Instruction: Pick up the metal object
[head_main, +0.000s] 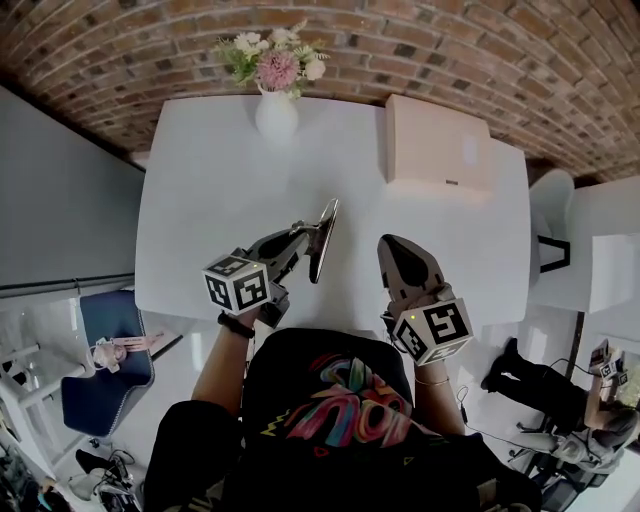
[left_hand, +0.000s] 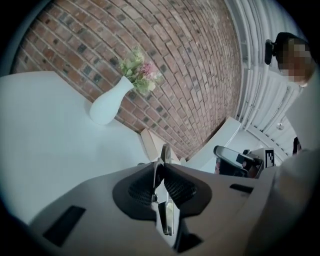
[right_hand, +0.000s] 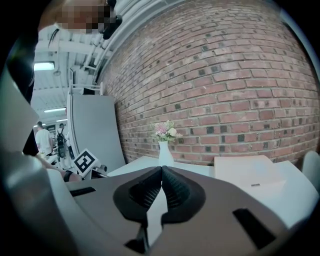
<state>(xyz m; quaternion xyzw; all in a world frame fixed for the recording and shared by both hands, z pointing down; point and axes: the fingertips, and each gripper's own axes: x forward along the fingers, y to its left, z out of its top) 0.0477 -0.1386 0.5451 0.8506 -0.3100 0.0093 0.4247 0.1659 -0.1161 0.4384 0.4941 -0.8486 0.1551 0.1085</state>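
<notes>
While the left gripper (head_main: 306, 233) pinches the metal thing (head_main: 325, 240) over the table (head_main: 200, 200), the right gripper (head_main: 391, 243) is shut tight with nothing in it.

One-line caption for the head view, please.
Left claw grips a thin metal object over the white table; right claw shut, empty; vase at the far edge.

White bench (head_main: 200, 200), white vase (head_main: 276, 115) with pink and cream flowers (head_main: 275, 62), red-brown brick wall (head_main: 450, 50) with pale mortar, cream box (head_main: 437, 145), silver metal object (head_main: 323, 240), your grey left gripper (head_main: 303, 234) and right gripper (head_main: 392, 245) carrying black-and-white marker cubes, black ribbed fingers (left_hand: 180, 190), your black shirt (head_main: 330, 400) with a multicoloured swirl.
</notes>
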